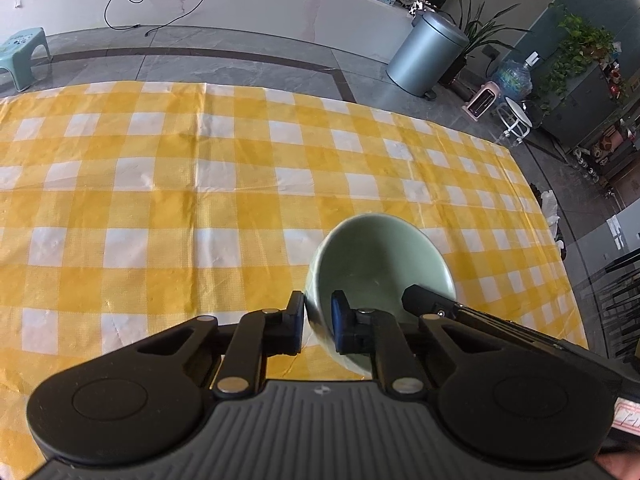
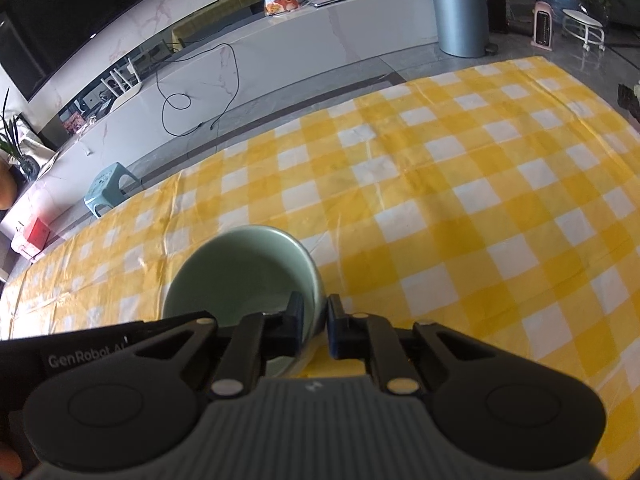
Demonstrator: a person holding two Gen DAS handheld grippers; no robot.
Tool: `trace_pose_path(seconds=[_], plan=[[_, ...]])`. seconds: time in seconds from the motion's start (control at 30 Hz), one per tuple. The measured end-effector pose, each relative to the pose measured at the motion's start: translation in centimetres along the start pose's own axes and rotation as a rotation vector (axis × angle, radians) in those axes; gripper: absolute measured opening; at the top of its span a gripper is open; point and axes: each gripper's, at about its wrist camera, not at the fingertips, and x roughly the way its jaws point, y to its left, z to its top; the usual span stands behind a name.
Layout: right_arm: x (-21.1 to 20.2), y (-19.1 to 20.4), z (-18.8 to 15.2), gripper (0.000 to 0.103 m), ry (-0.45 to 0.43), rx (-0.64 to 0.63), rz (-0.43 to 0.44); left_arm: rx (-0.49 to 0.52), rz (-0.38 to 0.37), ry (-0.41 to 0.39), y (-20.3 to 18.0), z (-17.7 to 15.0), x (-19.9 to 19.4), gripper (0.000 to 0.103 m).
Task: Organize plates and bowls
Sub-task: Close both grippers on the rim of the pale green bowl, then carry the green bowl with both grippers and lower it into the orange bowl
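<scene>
A pale green bowl [image 1: 380,252] stands on the yellow-and-white checked tablecloth [image 1: 160,200], near its front right part in the left wrist view. My left gripper [image 1: 319,302] is shut on the bowl's left rim, one pad outside the wall and one inside. From the right, the right gripper's body [image 1: 500,324] reaches to the same bowl. In the right wrist view the bowl [image 2: 244,264] sits low and left of centre, and my right gripper [image 2: 316,304] is shut on its right rim. The left gripper's black body [image 2: 80,352] shows at the lower left.
The cloth [image 2: 480,200] stretches far ahead of the bowl. Beyond the table edge lie a grey tiled floor, a grey bin [image 1: 424,52], a teal stool [image 1: 24,52] and a long white cabinet [image 2: 280,60] with a loose cable.
</scene>
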Motion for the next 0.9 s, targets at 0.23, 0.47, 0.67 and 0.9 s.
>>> trace_pose_path(seconds=[0.23, 0.47, 0.67, 0.9], plan=[[-2.5, 0.9, -0.4, 0.005, -0.043, -0.028, -0.012, -0.006, -0.015, -0.055, -0.2, -0.8, -3.0, 0.01], [-7.1, 2.2, -1.7, 0.005, -0.085, -0.011, 0.03, -0.021, -0.02, -0.115, -0.6, -2.6, -7.9, 0.01], [-12.1, 3.8, -3.9, 0.006, -0.136, -0.02, 0.06, -0.032, -0.025, -0.17, -0.9, -4.9, -12.7, 0.01], [-17.5, 5.5, -7.2, 0.006, -0.167, -0.031, 0.111, -0.057, -0.029, -0.241, -0.6, -8.5, -18.3, 0.01]])
